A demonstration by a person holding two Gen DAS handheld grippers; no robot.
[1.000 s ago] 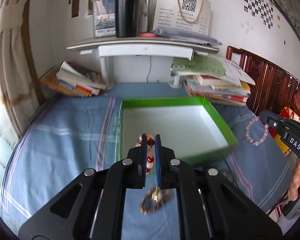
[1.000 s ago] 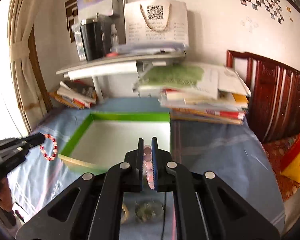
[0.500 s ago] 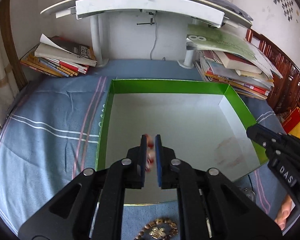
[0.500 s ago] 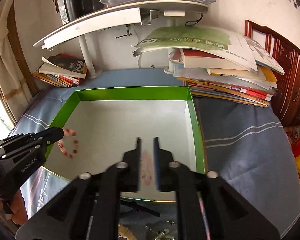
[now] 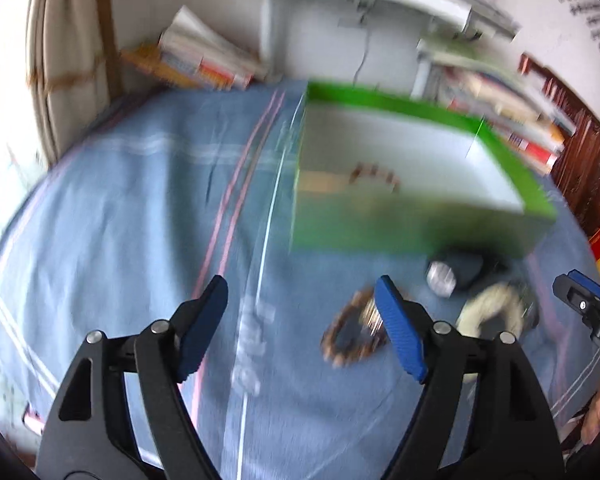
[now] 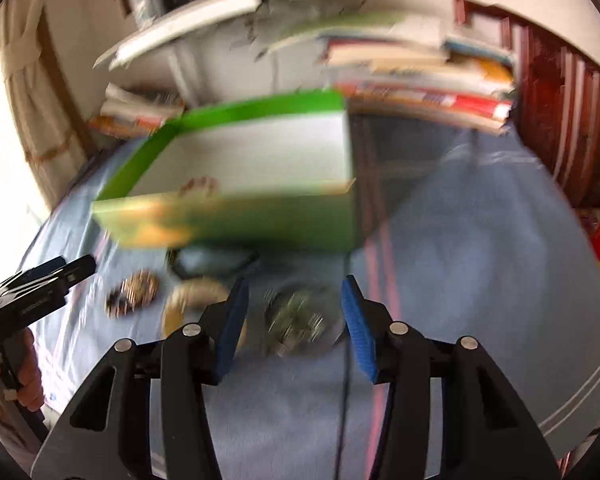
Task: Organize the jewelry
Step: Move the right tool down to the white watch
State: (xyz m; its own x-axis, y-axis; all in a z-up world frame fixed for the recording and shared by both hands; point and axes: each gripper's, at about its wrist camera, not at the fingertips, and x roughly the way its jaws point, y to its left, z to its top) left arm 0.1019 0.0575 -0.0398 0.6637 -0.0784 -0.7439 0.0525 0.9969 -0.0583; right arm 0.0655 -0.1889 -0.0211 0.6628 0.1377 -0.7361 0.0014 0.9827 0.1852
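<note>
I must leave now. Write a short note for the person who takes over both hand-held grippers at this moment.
Left hand-held gripper: open, empty, jaws just opened.
Right hand-held gripper: open, empty, jaws just opened.
Done: a red beaded bracelet lies in the green box.
Left on the blue cloth: brown bead bracelet, pale bracelet, and a blurred greenish piece between the right jaws.

Almost nothing legible; heavy motion blur. Only a white "D" on the right gripper (image 5: pixel 588 312), at the edge of the left wrist view. Blurred white print on the blue cloth (image 5: pixel 100 220), unreadable. Book spines smeared.
</note>
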